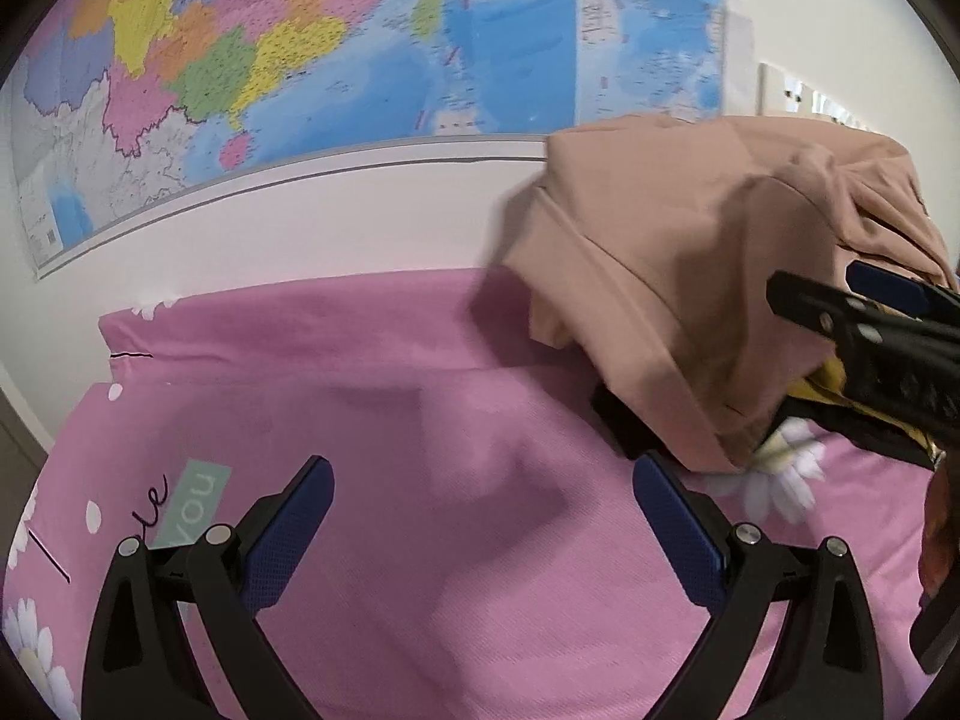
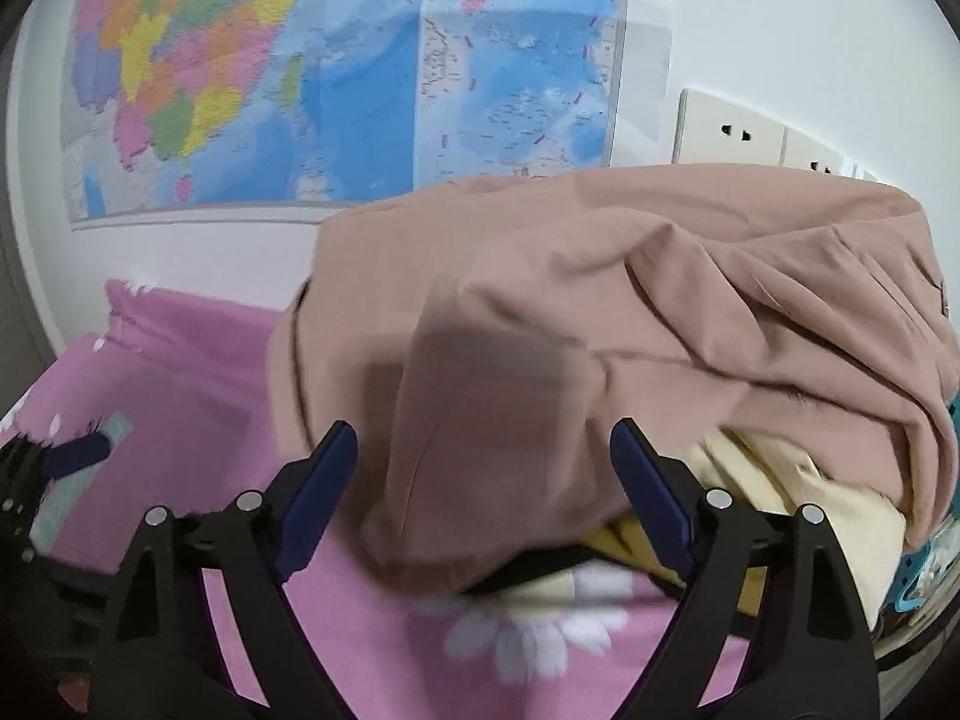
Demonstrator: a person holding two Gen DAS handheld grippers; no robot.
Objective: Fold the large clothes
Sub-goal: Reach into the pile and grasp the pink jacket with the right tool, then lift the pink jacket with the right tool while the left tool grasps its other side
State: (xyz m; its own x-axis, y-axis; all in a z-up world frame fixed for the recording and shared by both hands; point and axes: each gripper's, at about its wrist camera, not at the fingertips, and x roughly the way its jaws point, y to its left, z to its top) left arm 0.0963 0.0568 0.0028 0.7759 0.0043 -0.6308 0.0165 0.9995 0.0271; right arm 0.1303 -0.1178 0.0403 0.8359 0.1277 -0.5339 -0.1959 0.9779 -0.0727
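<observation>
A large tan garment (image 2: 600,324) lies crumpled on top of a clothes pile on the pink bed sheet (image 2: 198,396). My right gripper (image 2: 483,456) is open, its blue pads standing on either side of the garment's near hanging fold without pressing it. In the left wrist view the same tan garment (image 1: 690,276) is at the right, with the right gripper (image 1: 822,294) reaching in from the right edge against it. My left gripper (image 1: 480,492) is open and empty over the bare pink sheet (image 1: 420,420), to the left of the pile.
Yellow and cream clothes (image 2: 792,492) and a black garment (image 1: 624,426) stick out under the tan one. A colourful map (image 1: 300,48) hangs on the white wall behind the bed. Wall sockets (image 2: 729,135) are at the right. A teal item (image 2: 918,570) sits at the far right.
</observation>
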